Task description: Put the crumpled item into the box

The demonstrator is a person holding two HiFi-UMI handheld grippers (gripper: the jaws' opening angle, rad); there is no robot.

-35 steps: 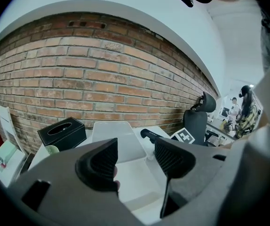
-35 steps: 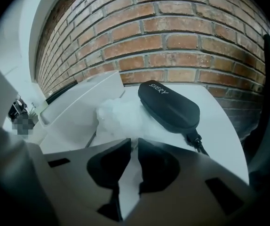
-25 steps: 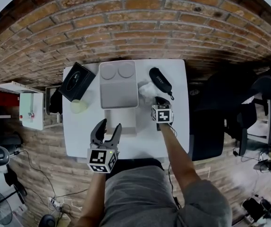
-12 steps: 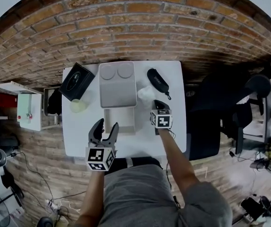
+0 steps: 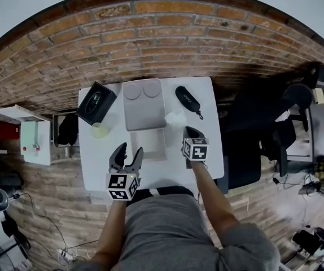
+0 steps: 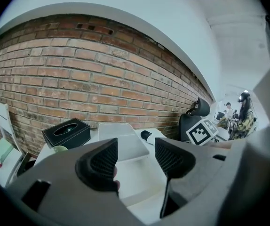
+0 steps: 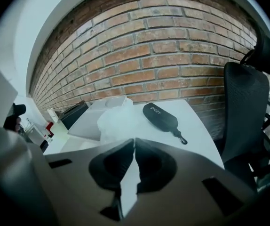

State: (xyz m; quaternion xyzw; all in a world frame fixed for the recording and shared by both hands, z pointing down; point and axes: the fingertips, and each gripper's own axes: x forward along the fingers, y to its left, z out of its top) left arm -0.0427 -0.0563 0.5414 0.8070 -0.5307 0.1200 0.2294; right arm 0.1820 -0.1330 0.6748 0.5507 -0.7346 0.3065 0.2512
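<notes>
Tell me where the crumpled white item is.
In the head view, the crumpled white item is right of centre, between the open white box and the black glasses case, pinched at the right gripper's tips.

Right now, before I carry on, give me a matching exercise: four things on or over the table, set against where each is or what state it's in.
Things:
1. black tissue box
2. black case
3. left gripper
4. right gripper

Places or states:
A. jaws shut on the crumpled item
B. far left corner of the table
C. jaws apart, gripping nothing
D. far right of the table, just beyond the crumpled item

Pairs: 1-B, 2-D, 3-C, 4-A.
</notes>
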